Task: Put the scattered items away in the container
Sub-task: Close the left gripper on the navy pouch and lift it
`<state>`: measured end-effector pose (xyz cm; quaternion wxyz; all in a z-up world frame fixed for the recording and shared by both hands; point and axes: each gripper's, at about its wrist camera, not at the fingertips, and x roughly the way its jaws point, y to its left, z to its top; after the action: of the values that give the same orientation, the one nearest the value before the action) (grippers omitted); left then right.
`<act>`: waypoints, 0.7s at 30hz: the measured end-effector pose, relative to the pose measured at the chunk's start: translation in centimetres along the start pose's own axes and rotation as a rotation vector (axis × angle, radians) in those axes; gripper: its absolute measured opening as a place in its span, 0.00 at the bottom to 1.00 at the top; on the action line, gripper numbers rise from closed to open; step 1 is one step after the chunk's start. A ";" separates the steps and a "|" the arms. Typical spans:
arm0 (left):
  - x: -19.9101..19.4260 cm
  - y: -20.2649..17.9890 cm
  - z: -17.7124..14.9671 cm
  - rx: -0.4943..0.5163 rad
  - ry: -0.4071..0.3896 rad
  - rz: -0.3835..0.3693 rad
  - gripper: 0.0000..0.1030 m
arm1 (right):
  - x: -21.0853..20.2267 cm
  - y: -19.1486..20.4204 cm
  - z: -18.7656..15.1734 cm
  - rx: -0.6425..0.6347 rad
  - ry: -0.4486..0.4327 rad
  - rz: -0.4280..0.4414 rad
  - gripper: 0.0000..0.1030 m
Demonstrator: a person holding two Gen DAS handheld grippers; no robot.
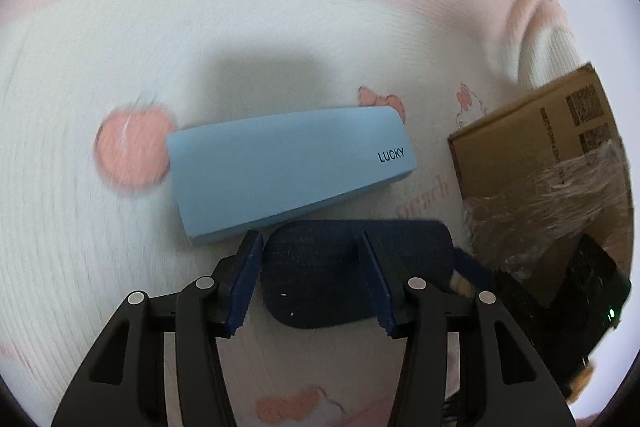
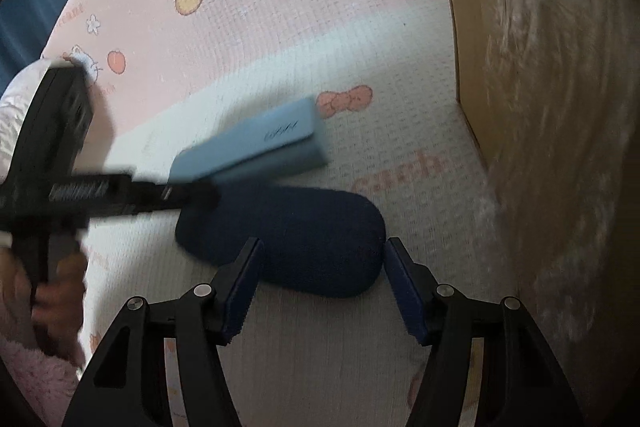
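Note:
A light blue case marked LUCKY (image 1: 288,167) lies on the patterned mat; it also shows in the right wrist view (image 2: 256,143). A dark navy fabric pouch (image 1: 340,275) lies just in front of it, also in the right wrist view (image 2: 296,239). My left gripper (image 1: 310,283) is open, its fingers on either side of the pouch's left part. My right gripper (image 2: 322,291) is open, its fingers on either side of the pouch's right end. The cardboard box (image 1: 540,171) stands to the right, wrapped in clear film; its wall (image 2: 472,35) is close beside my right gripper.
The pink and white cartoon mat (image 2: 280,7) covers the floor. The left gripper's black body (image 2: 60,163) and the hand holding it fill the left of the right wrist view. The right gripper's black body (image 1: 560,299) sits low right in the left wrist view.

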<state>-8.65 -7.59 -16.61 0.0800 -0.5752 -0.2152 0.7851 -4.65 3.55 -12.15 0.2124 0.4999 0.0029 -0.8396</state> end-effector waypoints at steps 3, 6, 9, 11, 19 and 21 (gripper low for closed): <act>0.8 -0.9 2.3 0.092 -0.013 0.003 0.52 | -0.1 0.8 -0.5 -0.031 0.007 -0.028 0.59; 1.1 -1.1 3.9 0.119 -0.030 -0.021 0.52 | 0.5 1.9 -0.8 -0.096 0.025 -0.080 0.59; 1.3 -0.8 5.0 0.090 -0.019 -0.068 0.52 | 1.2 2.1 -0.7 -0.112 0.055 -0.089 0.59; 0.7 -0.3 4.8 0.055 -0.030 -0.092 0.52 | 0.9 2.2 -0.6 -0.137 0.044 -0.106 0.60; -1.9 0.9 0.3 -0.050 -0.040 -0.132 0.52 | 1.0 3.9 -0.2 -0.172 -0.010 -0.129 0.67; -1.8 1.0 -0.8 -0.088 -0.034 -0.151 0.52 | 1.0 4.5 0.1 -0.198 -0.018 -0.122 0.67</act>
<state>-7.19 -8.89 -15.70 0.1101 -0.5467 -0.2935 0.7764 -3.54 -0.90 -12.02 0.2092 0.4677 0.1146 -0.8511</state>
